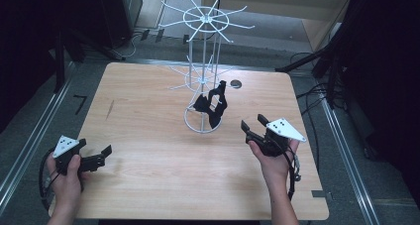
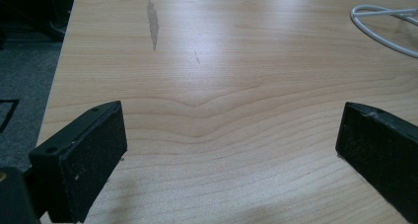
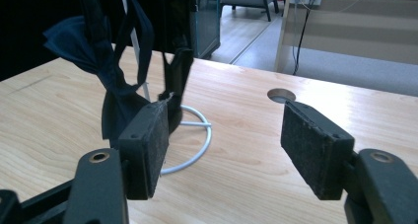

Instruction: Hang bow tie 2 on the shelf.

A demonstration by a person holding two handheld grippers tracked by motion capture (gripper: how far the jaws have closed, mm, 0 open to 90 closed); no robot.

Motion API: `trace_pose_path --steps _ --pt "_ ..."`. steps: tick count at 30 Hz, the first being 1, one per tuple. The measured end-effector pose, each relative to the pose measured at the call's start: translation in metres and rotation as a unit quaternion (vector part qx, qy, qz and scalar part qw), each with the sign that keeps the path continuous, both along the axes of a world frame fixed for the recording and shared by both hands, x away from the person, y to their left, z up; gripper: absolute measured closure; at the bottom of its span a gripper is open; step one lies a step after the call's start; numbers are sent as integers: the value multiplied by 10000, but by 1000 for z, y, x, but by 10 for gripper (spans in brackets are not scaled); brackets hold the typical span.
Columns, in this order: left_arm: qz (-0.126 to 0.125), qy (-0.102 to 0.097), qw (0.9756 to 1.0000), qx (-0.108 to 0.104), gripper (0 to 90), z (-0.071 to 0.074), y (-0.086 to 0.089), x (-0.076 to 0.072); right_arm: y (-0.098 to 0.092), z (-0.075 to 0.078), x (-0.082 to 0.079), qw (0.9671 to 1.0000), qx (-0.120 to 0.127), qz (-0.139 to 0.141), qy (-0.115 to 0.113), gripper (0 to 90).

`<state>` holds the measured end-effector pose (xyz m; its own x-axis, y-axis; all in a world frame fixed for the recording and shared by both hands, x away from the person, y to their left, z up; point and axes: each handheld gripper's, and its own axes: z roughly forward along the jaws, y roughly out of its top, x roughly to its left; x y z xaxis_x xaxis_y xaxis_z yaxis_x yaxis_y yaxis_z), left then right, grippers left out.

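A white wire rack [image 1: 204,76] stands at the middle of the wooden table [image 1: 148,185]. A dark bow tie with its strap [image 1: 212,105] hangs on the rack's lower arms, down by the base ring. My right gripper [image 1: 252,123] is held to the right of the rack, open and pointing toward it. In the right gripper view its jaws [image 3: 224,115] stand wide with nothing between them, and the bow tie [image 3: 116,86] hangs just beyond the left pad. My left gripper [image 1: 101,158] rests near the front left, open, with bare wood between its jaws [image 2: 231,120].
A round cable hole [image 1: 236,84] lies in the table behind the rack, to its right. The rack's base ring [image 3: 197,150] sits on the wood. Black frame legs and cables line the floor on both sides. A dark streak [image 2: 153,24] marks the wood at the left.
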<state>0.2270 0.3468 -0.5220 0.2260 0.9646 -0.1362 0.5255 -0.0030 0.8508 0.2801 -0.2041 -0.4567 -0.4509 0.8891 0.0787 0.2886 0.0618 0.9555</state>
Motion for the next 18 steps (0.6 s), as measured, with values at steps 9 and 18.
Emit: trace_pose_path --steps 9,18 --pt "-2 -4 10000 3 0 0 0 0 -16 -12 -5 9998 -115 -102 112 315" --pt "6 -12 10000 4 0 0 0 0 -30 -25 -11 9994 -125 -164 265 285"
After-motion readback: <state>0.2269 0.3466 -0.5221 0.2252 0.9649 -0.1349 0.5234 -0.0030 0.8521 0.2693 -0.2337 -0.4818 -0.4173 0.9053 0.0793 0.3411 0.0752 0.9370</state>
